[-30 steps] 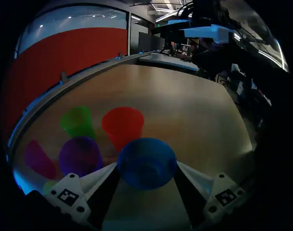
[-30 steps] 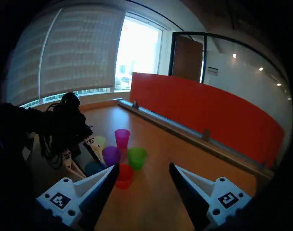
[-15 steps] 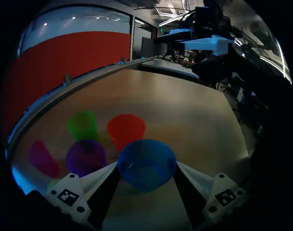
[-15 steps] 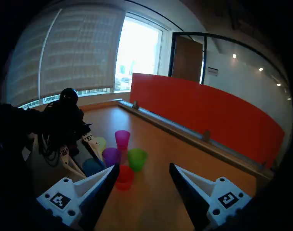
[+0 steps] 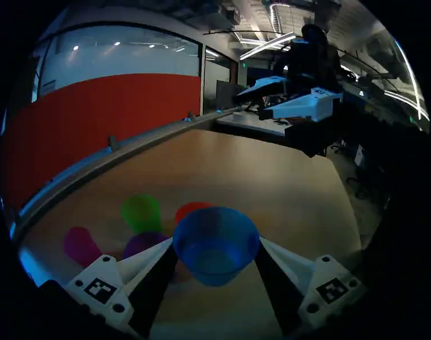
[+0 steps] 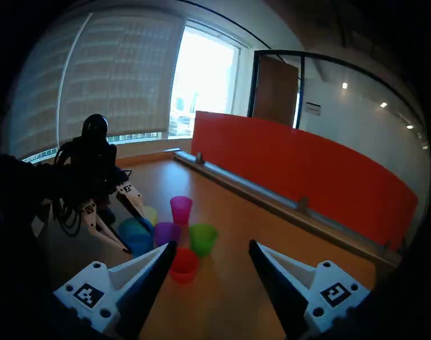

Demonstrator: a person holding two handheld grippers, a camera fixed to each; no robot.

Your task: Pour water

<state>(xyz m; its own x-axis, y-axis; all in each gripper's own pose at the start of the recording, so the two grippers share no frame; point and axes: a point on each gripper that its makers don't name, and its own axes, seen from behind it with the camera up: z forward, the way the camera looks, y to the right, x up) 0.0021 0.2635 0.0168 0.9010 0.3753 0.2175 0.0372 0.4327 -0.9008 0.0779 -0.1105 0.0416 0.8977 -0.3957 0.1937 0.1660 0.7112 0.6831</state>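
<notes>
Left gripper view: blue cup (image 5: 216,245) clenched in left tool (image 5: 216,241), now higher off table (image 5: 266,170).

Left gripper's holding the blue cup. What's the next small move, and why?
I'd probably ease the blue cup forward until its rim is over the red cup, then start tipping. The left gripper has its jaws pressed on the blue cup, upright, with what looks like a little water inside; the red cup stands open just beyond it. The right gripper is open and empty.

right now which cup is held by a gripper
The blue cup, clamped in the left gripper; the other cups stand on the table.
</notes>
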